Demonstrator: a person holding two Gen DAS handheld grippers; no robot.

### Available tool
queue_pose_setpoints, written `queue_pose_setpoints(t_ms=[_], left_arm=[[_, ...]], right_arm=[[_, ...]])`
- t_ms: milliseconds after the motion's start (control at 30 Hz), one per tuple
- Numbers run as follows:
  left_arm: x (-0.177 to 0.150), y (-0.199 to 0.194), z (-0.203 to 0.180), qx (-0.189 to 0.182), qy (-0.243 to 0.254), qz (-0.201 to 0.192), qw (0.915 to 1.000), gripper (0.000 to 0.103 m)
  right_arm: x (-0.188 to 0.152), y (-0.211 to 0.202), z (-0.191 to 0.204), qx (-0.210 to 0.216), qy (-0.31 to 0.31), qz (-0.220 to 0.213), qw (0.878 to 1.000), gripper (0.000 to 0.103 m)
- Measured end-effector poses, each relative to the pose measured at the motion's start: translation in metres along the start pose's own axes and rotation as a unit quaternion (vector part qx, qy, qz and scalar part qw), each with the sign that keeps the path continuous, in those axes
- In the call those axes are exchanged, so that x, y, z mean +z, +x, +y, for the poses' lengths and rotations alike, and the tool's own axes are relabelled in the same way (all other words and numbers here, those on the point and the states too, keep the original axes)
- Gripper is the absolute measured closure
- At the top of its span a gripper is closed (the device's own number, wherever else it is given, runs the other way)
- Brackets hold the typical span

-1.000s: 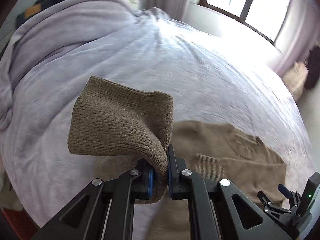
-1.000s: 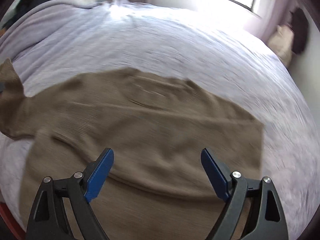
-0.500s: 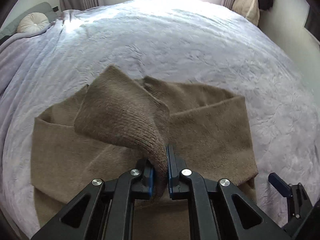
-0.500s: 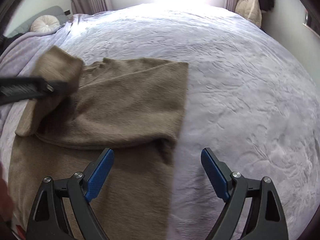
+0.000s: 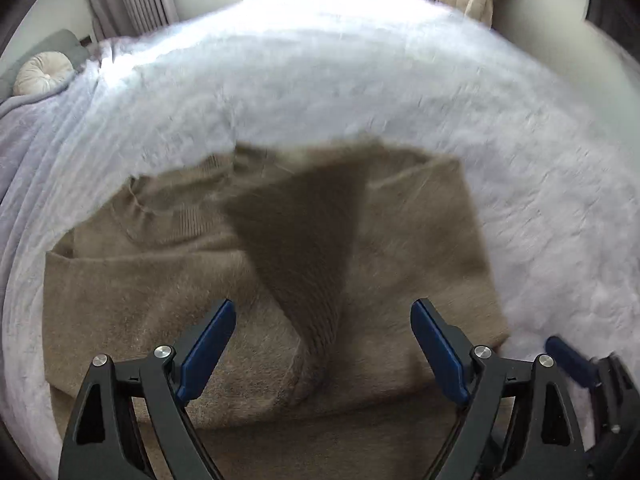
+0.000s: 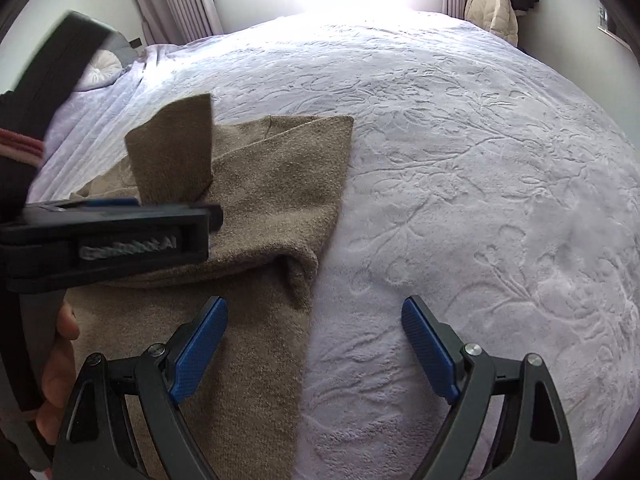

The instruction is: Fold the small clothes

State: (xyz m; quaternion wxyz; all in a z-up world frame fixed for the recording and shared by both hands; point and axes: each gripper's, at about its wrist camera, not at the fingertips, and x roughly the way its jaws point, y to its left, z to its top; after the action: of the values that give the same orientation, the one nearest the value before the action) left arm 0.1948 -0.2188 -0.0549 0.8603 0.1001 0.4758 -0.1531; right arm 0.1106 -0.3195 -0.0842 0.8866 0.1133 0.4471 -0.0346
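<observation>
A brown knit sweater (image 5: pixel 140 280) lies flat on the bed, its right side folded in. Its sleeve (image 5: pixel 304 232), blurred and slack, drops across the sweater body between the jaws of my left gripper (image 5: pixel 322 308). Those jaws are opening and neither blue pad touches the sleeve. In the right wrist view the sleeve (image 6: pixel 172 148) still stands up past the left gripper (image 6: pixel 120 236), seen side-on over the sweater (image 6: pixel 272 184). My right gripper (image 6: pixel 315 302) hovers wide open over the sweater's right edge with nothing in it. One of its pads (image 5: pixel 568 360) shows at the left view's lower right.
A pale lavender embossed bedspread (image 6: pixel 480 160) covers the bed around the sweater. A round cushion (image 5: pixel 40 72) rests at the far left. Coats (image 6: pixel 492 4) hang by the curtains and bright window. A person's hand (image 6: pixel 56 360) holds the left gripper.
The left gripper carried the sleeve across over the sweater body, then its jaws sprang apart and let the sleeve go. The right gripper shifted to the sweater's right edge, staying open.
</observation>
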Motion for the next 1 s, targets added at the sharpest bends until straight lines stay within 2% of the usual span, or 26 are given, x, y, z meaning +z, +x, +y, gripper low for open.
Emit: queue_pose_setpoints(t_ms=[67,133,233,300,333,400,533,600,667,733,867,933,1000], left_arm=[[0.001,-0.016,-0.004,-0.038,0.014,0.0,0.9992,0.013],[-0.001,-0.034,0.005,-0.058,0.02,-0.005,0.9981,0.013],[-0.007,-0.055,0.037,-0.073,-0.01,-0.033,0.9968,0.013],[-0.006,-0.056,0.07,-0.054,-0.047,-0.043,0.9965,0.013],[-0.006,-0.053,0.09,-0.03,-0.074,-0.041,0.996,0.013],[-0.009,-0.04,0.116,-0.002,-0.112,-0.021,0.9935,0.013],[-0.025,-0.008,0.154,0.006,-0.166,0.028,0.9856,0.013],[-0.037,0.002,0.163,0.017,-0.167,0.044,0.9848,0.013],[-0.05,0.013,0.174,0.02,-0.159,0.055,0.9856,0.013],[-0.061,0.017,0.175,0.022,-0.127,0.05,0.9904,0.013],[-0.069,-0.004,0.174,0.033,-0.091,0.037,0.9946,0.013],[-0.076,-0.023,0.18,0.014,-0.098,0.014,0.995,0.013],[-0.087,-0.032,0.187,-0.004,-0.114,0.015,0.9934,0.013]], right_arm=[[-0.002,-0.004,-0.004,0.0,0.001,0.0,1.0,0.012],[-0.003,-0.009,-0.007,-0.004,-0.001,-0.002,1.0,0.012],[-0.001,-0.018,-0.01,-0.006,-0.003,-0.015,1.0,0.012],[0.007,-0.021,-0.007,-0.009,-0.001,-0.026,1.0,0.012],[0.013,-0.02,-0.004,-0.009,0.001,-0.03,1.0,0.012],[0.028,-0.017,0.009,0.0,-0.001,-0.036,0.999,0.012],[0.05,-0.002,0.061,0.027,-0.042,-0.037,0.998,0.012],[0.05,0.013,0.083,0.031,-0.069,-0.023,0.997,0.012],[0.044,0.035,0.093,0.017,-0.081,0.014,0.996,0.012],[0.035,0.052,0.093,-0.004,-0.095,0.036,0.995,0.013],[0.028,0.038,0.091,-0.016,-0.106,0.025,0.994,0.012],[0.028,0.014,0.094,-0.039,-0.11,0.004,0.993,0.012],[0.026,-0.005,0.097,-0.035,-0.109,-0.016,0.993,0.012]])
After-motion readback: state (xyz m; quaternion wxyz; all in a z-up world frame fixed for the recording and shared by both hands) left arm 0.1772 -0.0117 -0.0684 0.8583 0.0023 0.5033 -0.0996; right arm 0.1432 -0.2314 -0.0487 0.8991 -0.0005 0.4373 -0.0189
